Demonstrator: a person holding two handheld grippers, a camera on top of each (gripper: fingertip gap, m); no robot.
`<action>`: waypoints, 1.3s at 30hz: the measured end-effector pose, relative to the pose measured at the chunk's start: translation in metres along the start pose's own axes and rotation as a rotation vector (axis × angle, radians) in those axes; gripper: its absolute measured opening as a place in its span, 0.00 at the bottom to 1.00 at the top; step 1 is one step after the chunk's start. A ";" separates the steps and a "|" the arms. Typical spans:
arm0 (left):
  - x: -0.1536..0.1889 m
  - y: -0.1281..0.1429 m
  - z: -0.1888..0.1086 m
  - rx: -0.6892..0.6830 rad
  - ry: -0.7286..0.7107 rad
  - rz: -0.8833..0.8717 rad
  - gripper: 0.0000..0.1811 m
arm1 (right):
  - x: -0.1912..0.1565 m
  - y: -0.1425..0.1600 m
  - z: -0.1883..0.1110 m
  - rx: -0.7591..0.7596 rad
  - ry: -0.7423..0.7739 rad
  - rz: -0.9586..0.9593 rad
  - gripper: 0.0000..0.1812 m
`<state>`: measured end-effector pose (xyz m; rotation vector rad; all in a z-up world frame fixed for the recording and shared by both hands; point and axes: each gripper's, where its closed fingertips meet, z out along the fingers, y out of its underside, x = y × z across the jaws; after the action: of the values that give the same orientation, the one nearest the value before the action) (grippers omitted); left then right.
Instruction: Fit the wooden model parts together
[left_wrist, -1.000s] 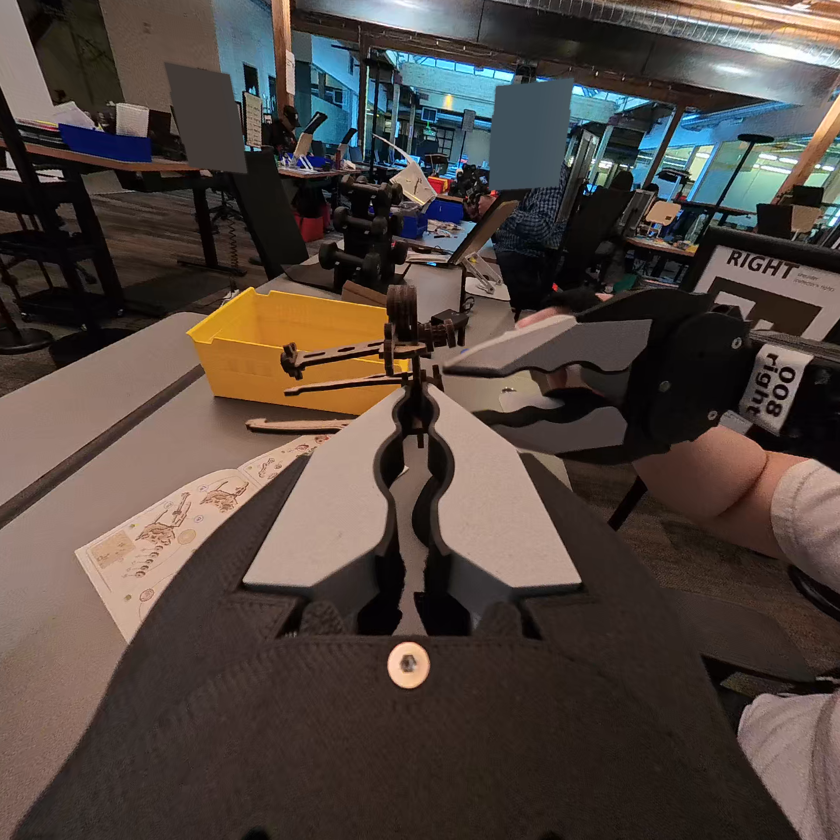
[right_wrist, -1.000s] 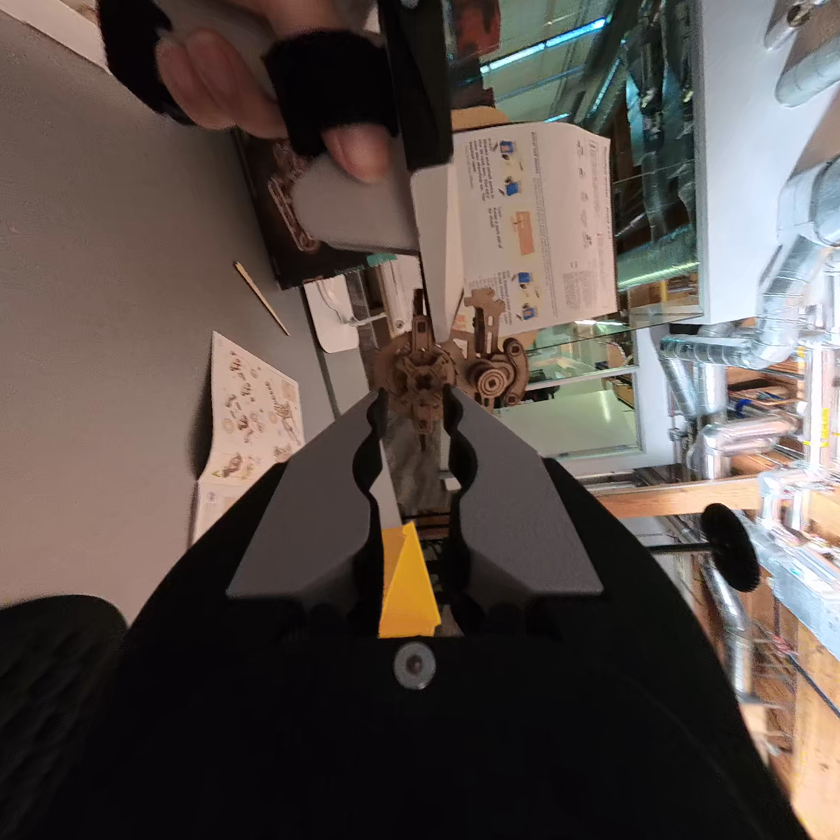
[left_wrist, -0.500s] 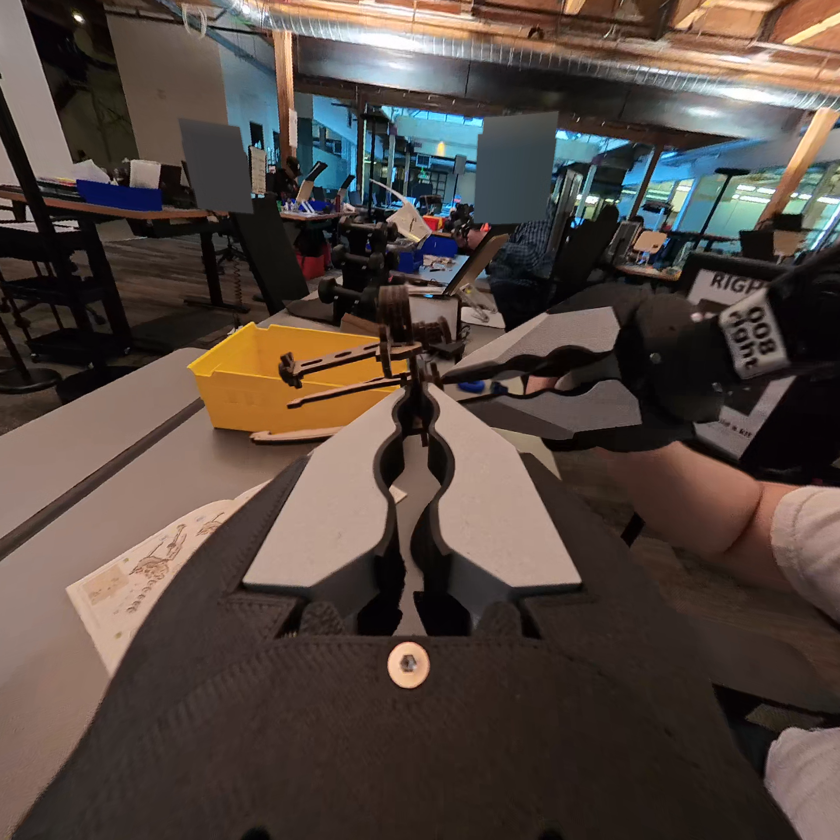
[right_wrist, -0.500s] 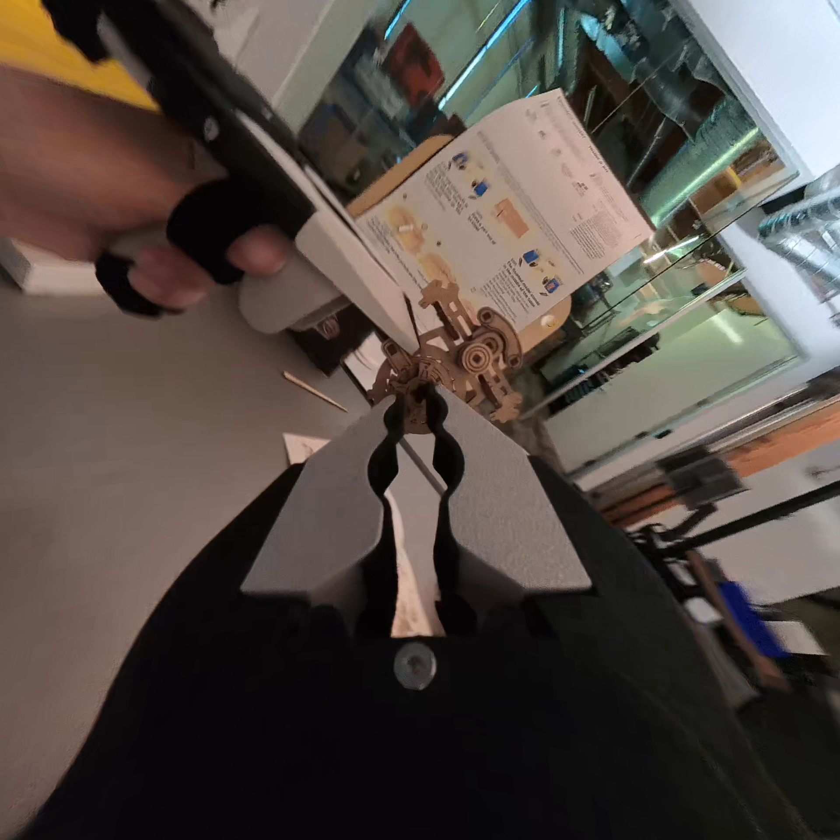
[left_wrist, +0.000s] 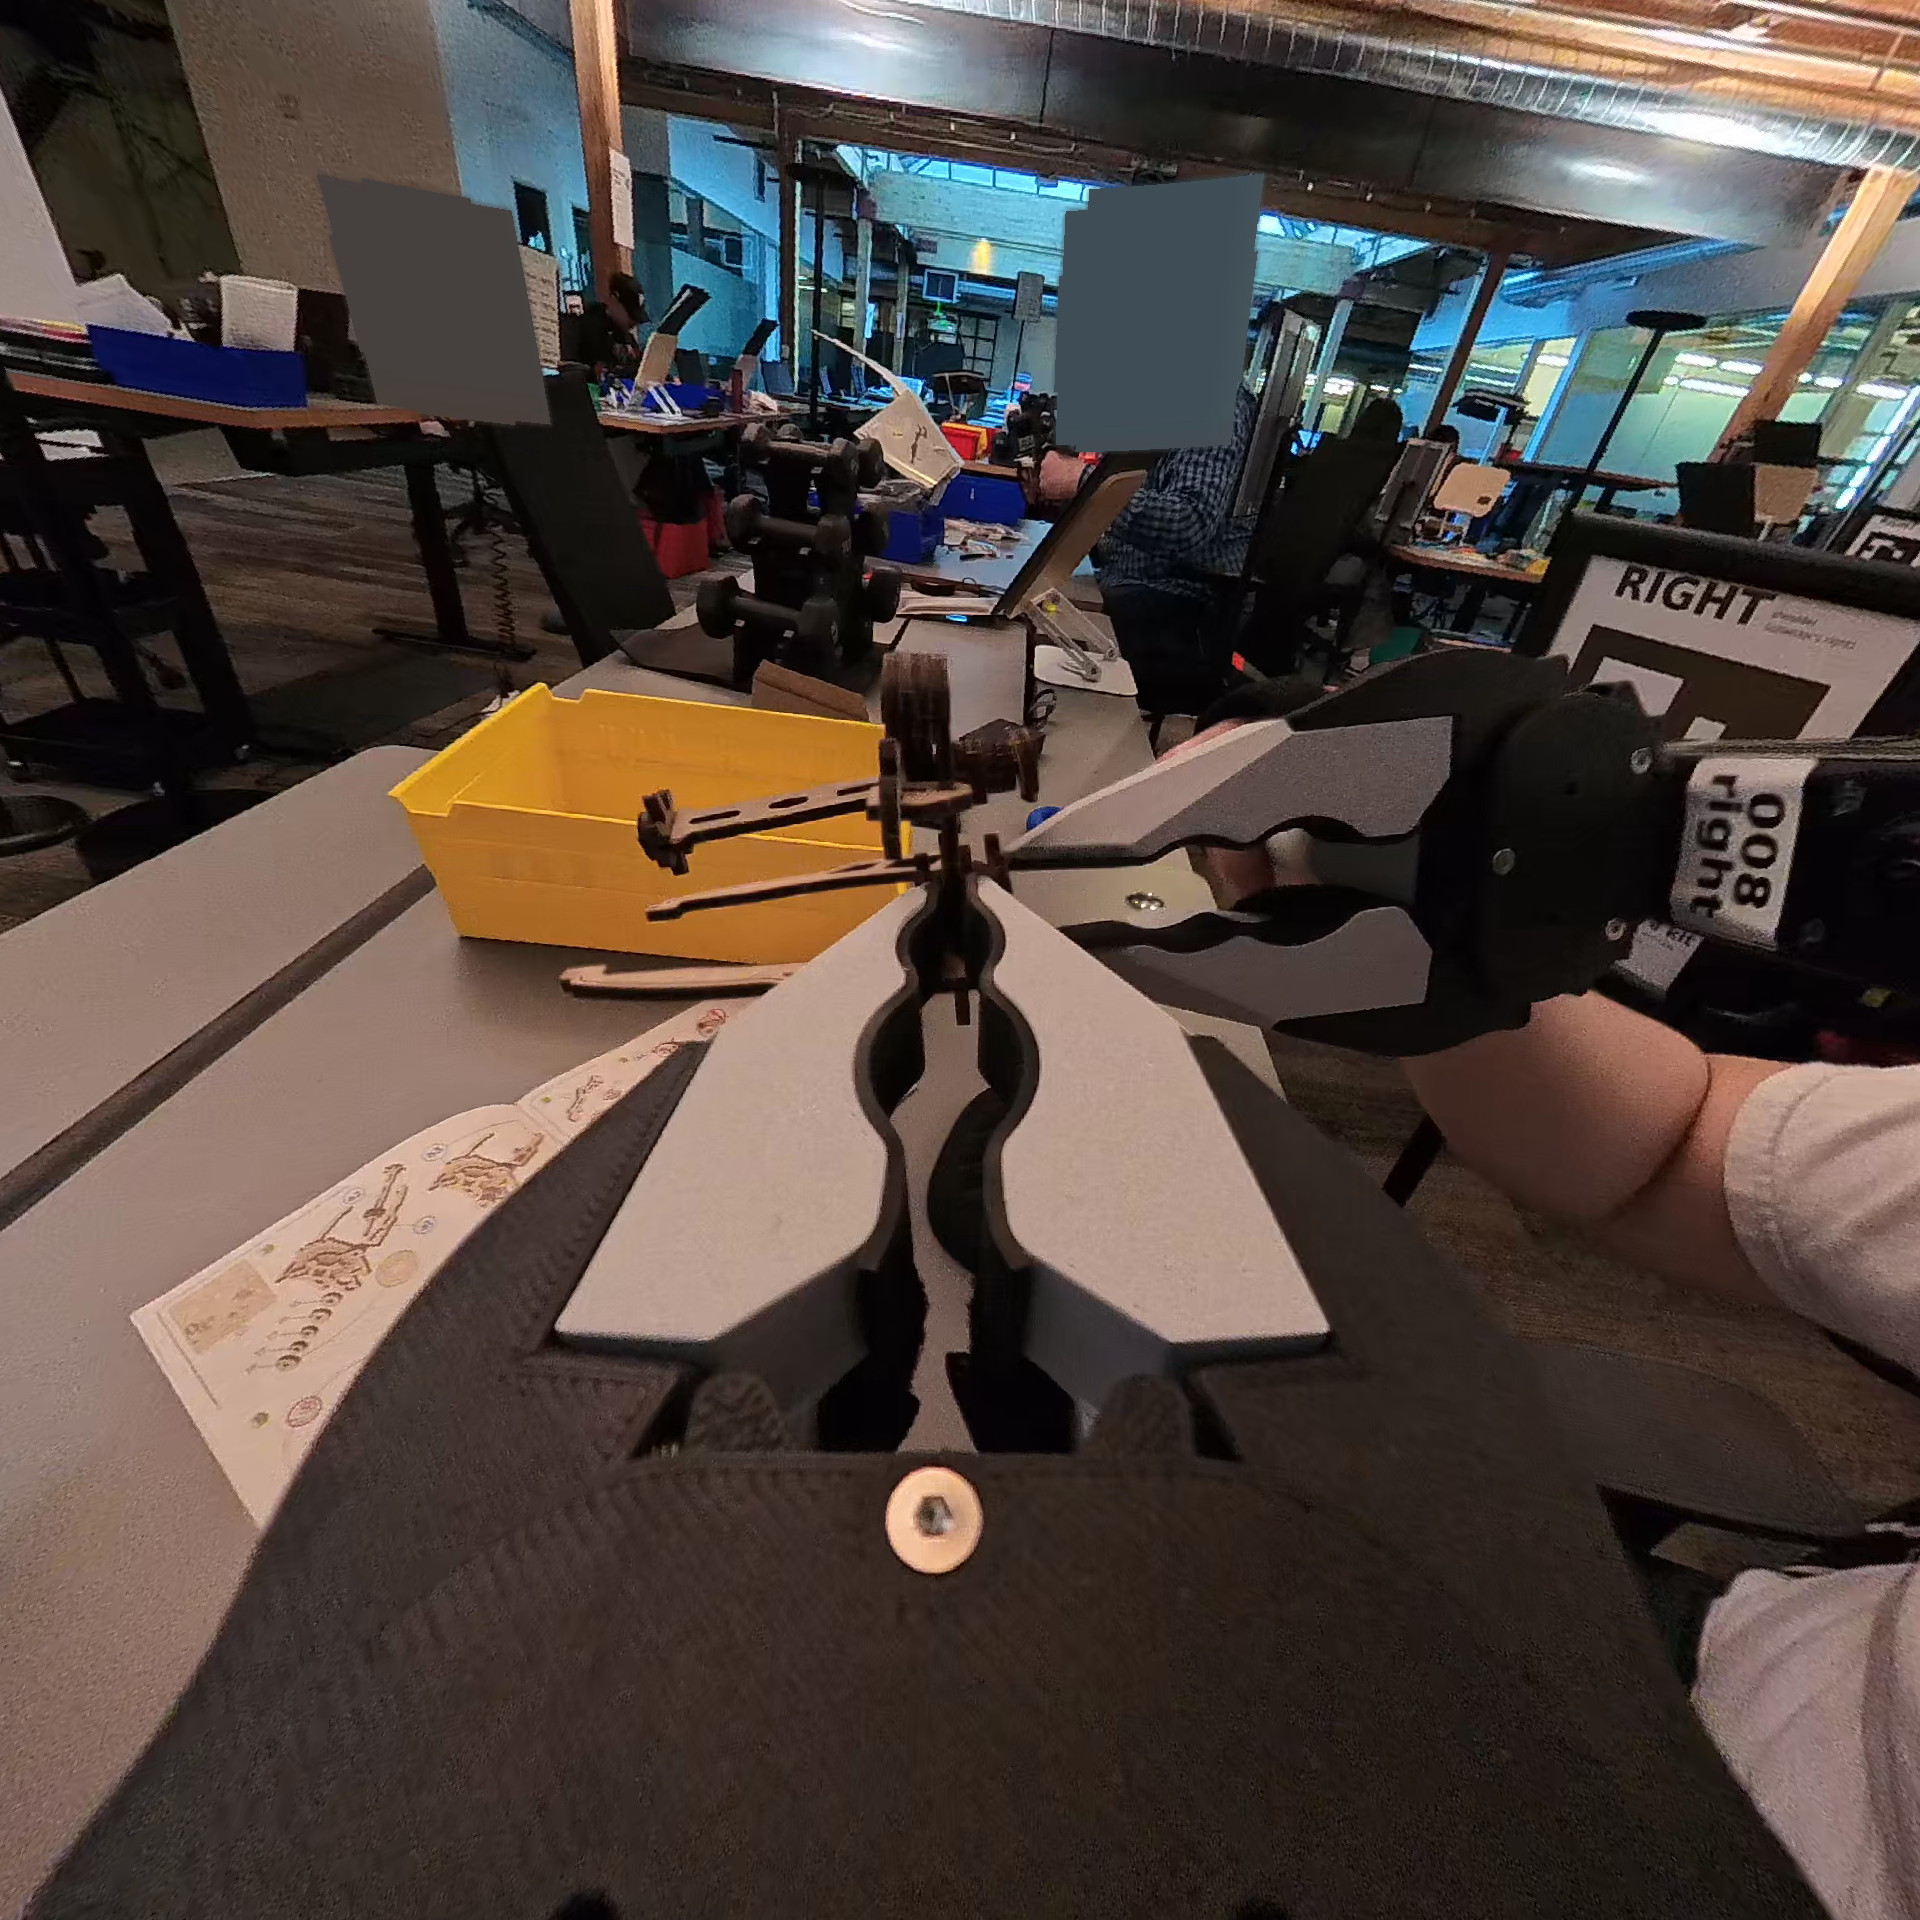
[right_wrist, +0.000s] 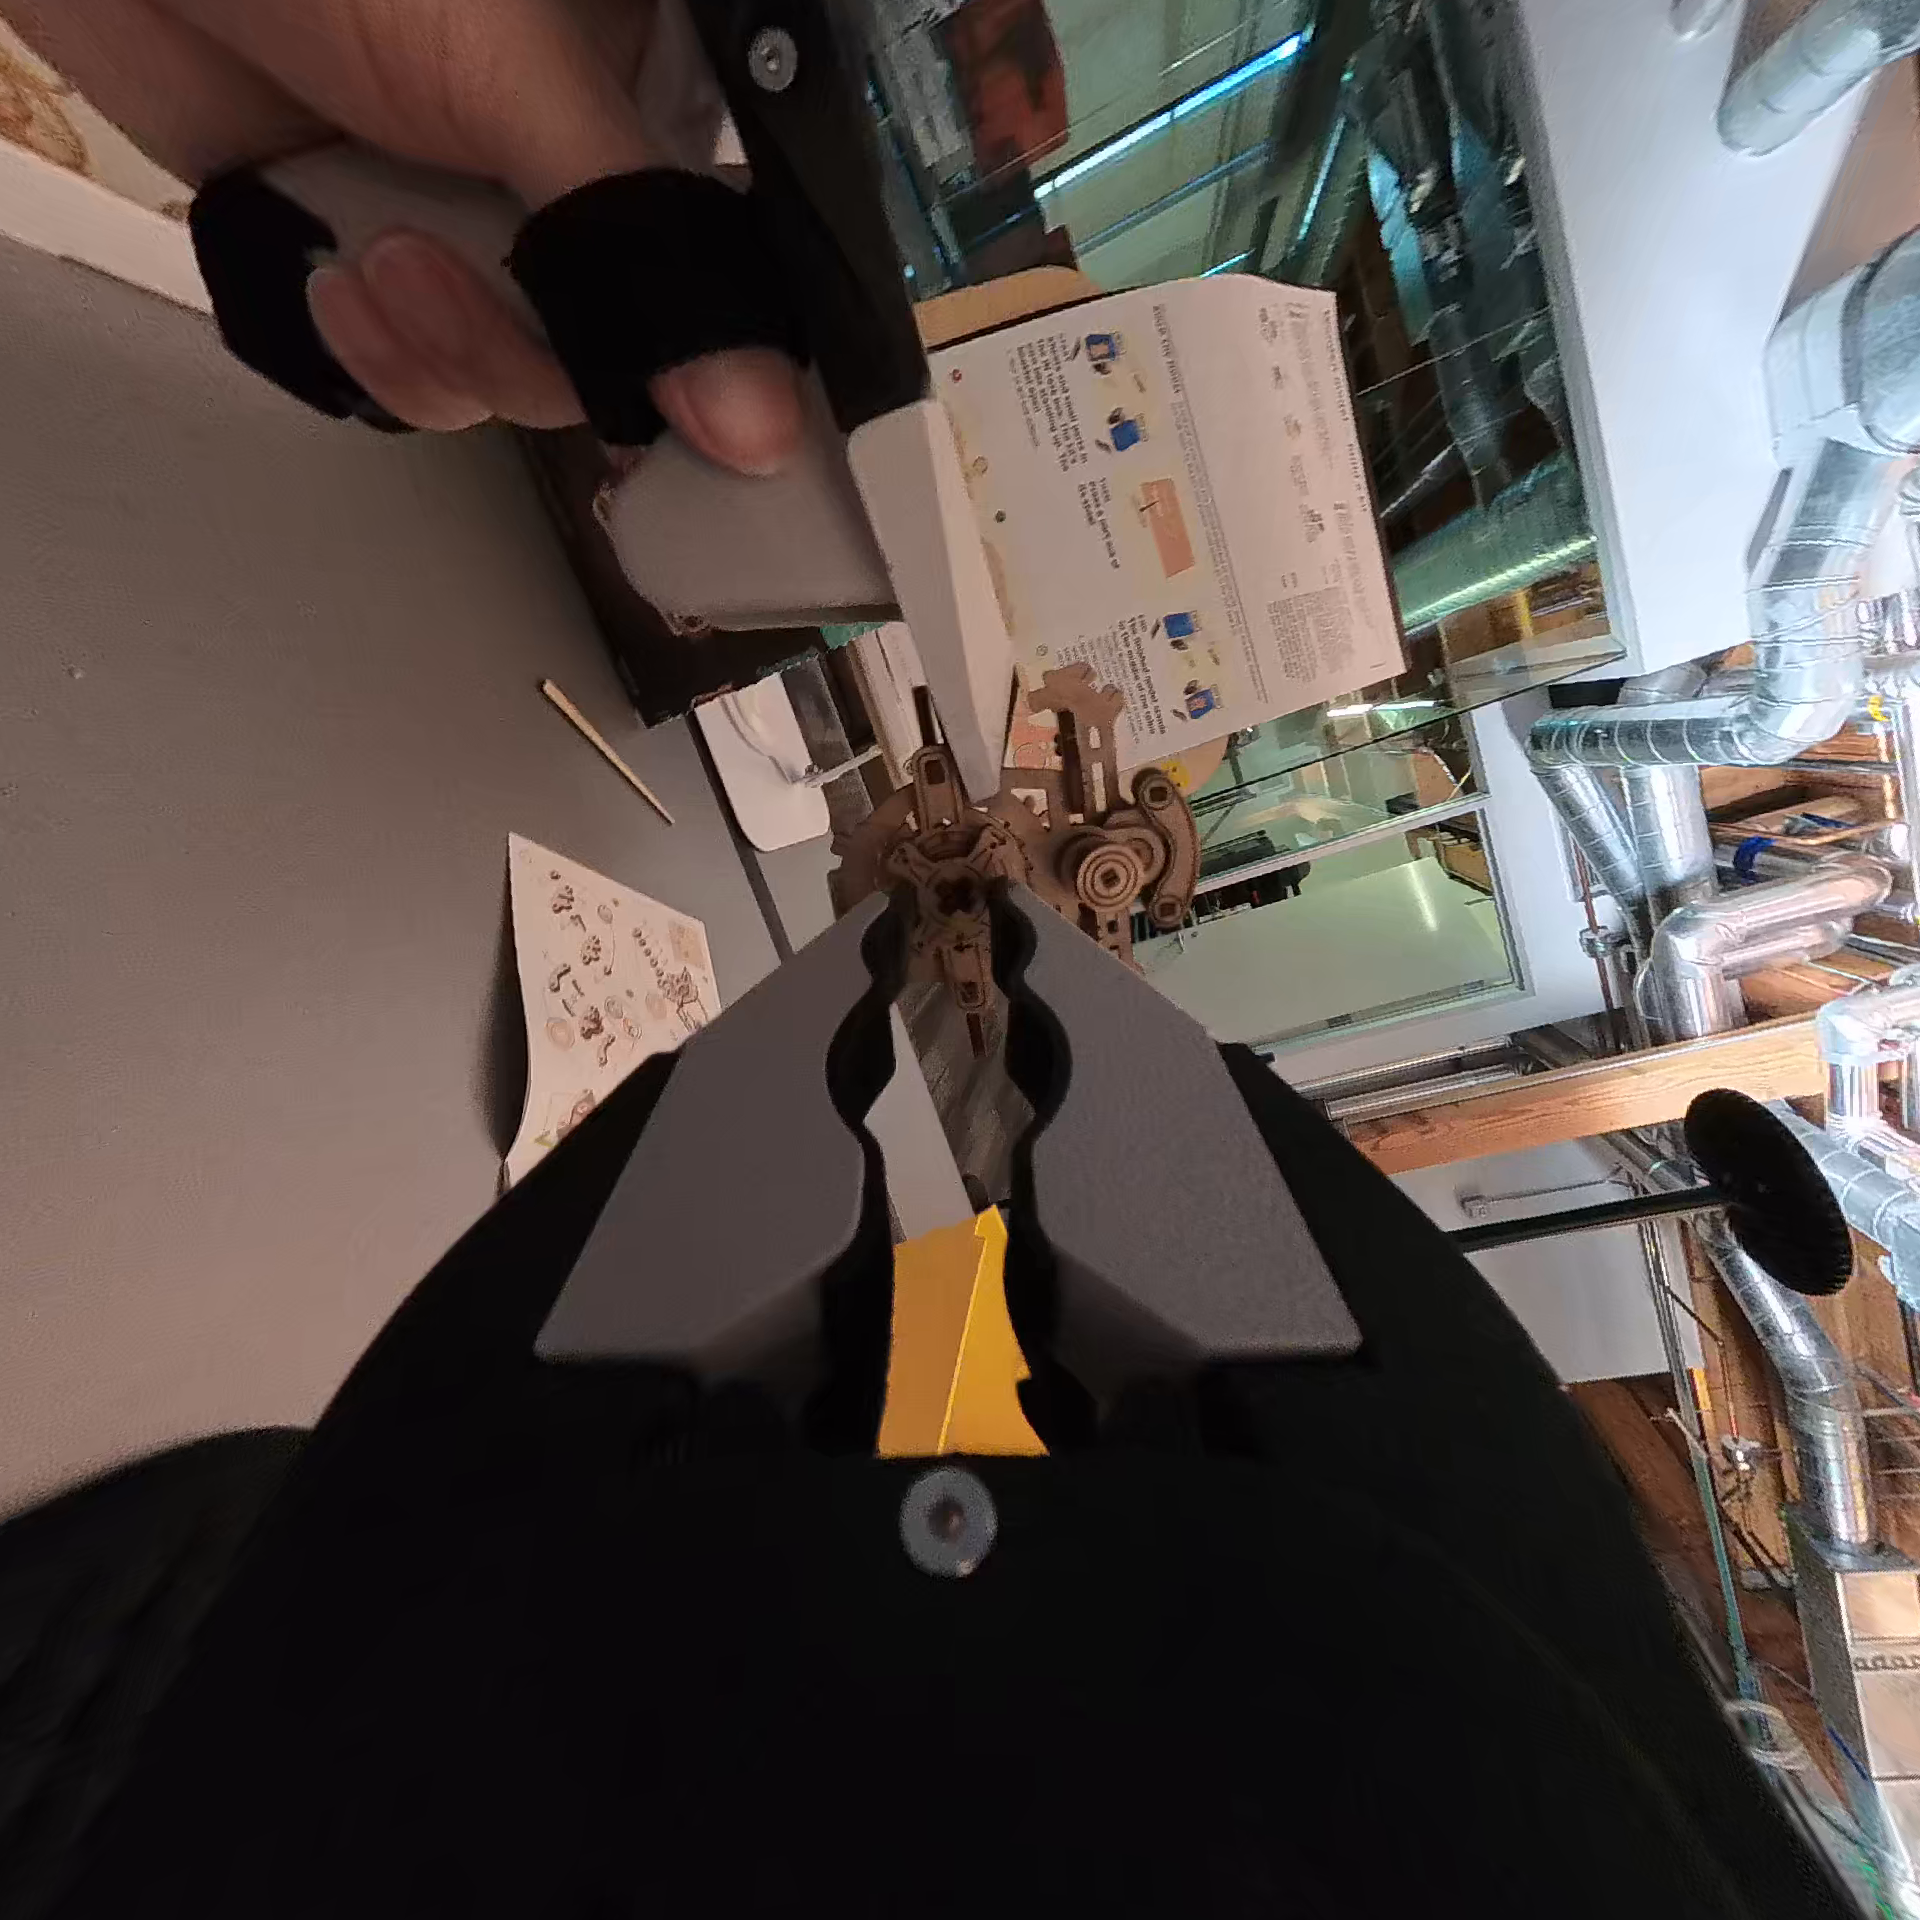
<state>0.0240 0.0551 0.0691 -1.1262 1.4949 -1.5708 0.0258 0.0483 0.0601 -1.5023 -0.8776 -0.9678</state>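
Left gripper (left_wrist: 951, 914) fingers stay pinched on wooden model (left_wrist: 914, 821), held above the desk (left_wrist: 208, 997) before yellow bin (left_wrist: 582, 810). Right gripper (right_wrist: 951, 914) has rolled back sideways, fingers closed around model's hub.

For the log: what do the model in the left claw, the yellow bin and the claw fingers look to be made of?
Model: thin flat wood, probably laser-cut ply, given its dark brown edges and slotted joints; unfinished.
Yellow bin: moulded plastic, likely, with an even colour, a smooth slightly glossy wall and a rolled rim.
Left claw fingers: matte grey, finely grainy, seemingly plastic; the black body shows woven-looking print lines.
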 end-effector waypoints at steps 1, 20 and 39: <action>0.000 0.000 0.000 -0.003 -0.003 0.007 0.00 | -0.001 0.000 0.000 -0.008 -0.006 -0.014 0.07; 0.005 0.008 0.005 -0.062 -0.039 0.114 0.00 | -0.007 0.006 -0.002 -0.064 -0.023 -0.087 0.08; 0.007 0.031 0.026 -0.253 -0.401 0.673 0.00 | -0.021 0.030 -0.003 0.279 0.329 0.019 0.07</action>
<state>0.0427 0.0348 0.0382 -0.8651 1.5868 -0.6731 0.0444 0.0410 0.0292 -1.0766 -0.7238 -0.9989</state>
